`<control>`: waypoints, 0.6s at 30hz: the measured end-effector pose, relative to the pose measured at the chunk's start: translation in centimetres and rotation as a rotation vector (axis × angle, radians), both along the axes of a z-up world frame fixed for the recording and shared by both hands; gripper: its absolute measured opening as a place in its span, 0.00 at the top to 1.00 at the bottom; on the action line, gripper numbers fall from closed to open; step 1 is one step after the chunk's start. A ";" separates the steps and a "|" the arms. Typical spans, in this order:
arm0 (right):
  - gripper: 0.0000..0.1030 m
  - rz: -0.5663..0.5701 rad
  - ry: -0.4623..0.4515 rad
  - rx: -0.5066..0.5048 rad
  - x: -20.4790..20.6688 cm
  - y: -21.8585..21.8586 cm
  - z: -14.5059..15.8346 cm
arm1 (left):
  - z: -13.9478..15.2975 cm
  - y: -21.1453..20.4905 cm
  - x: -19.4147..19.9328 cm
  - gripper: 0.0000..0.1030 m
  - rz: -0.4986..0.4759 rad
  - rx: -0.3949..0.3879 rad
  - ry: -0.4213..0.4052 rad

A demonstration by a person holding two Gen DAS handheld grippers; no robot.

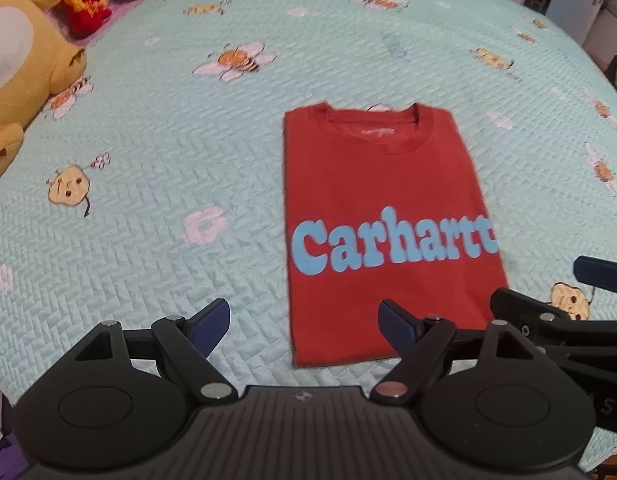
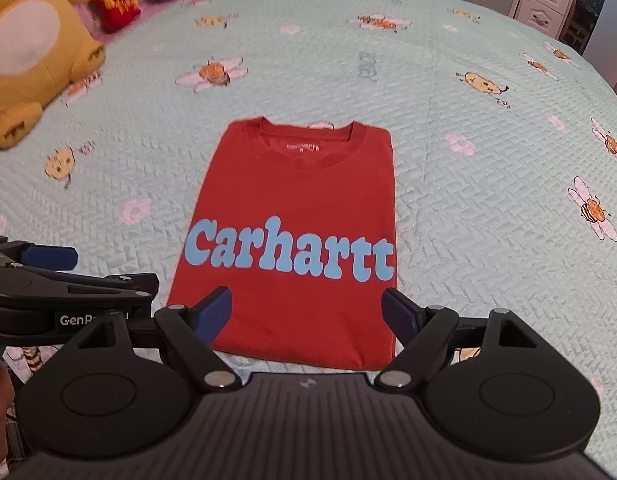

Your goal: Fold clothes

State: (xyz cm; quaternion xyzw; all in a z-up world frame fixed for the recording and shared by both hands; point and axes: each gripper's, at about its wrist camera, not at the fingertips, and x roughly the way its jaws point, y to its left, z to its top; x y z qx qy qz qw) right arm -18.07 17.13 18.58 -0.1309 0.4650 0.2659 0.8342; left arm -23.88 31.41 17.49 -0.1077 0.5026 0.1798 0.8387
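Note:
A red T-shirt [image 1: 384, 192] with blue "Carhartt" lettering lies folded into a neat rectangle on the bed, collar away from me. It also shows in the right wrist view [image 2: 300, 192]. My left gripper [image 1: 304, 320] is open and empty, above the bed at the shirt's near left corner. My right gripper [image 2: 306, 312] is open and empty, held over the shirt's near edge. The right gripper shows at the right of the left wrist view [image 1: 548, 320]. The left gripper shows at the left of the right wrist view [image 2: 68, 280].
The bed has a light green quilt [image 1: 148, 240] printed with bees and flowers. Plush toys sit at the far left: a large yellow one [image 1: 24, 60], a small red one [image 1: 84, 0]. White drawers [image 2: 544, 0] stand beyond the far right edge.

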 end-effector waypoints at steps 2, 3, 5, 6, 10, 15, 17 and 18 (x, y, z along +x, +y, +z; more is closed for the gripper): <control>0.21 -0.015 -0.015 0.034 -0.3 -1.5 -0.3 | 0.5 -1.1 -0.5 0.18 -0.031 0.009 -0.075; 0.21 -0.037 -0.038 0.053 -0.5 -2.5 -0.6 | 0.8 -1.7 -0.7 0.18 -0.047 0.014 -0.113; 0.21 -0.087 -0.110 0.098 -1.2 -5.1 -1.0 | 1.2 -3.4 -1.3 0.17 -0.084 0.029 -0.210; 0.21 -0.115 -0.155 0.123 -1.7 -6.6 -1.2 | 1.4 -4.3 -1.5 0.17 -0.103 0.037 -0.252; 0.21 -0.226 -0.334 0.224 -3.7 -12.6 -2.0 | 1.1 -9.2 -0.8 0.08 -0.222 0.092 -0.380; 0.18 -0.392 -0.410 0.174 -2.6 -19.8 -6.1 | -2.5 -17.0 2.1 0.00 -0.447 0.094 -0.462; 0.18 -0.443 -0.411 0.135 -0.9 -21.1 -7.7 | -4.2 -20.3 3.6 0.00 -0.515 0.075 -0.469; 0.18 -0.468 -0.412 0.116 0.0 -21.8 -8.5 | -4.9 -21.9 4.4 0.00 -0.546 0.074 -0.478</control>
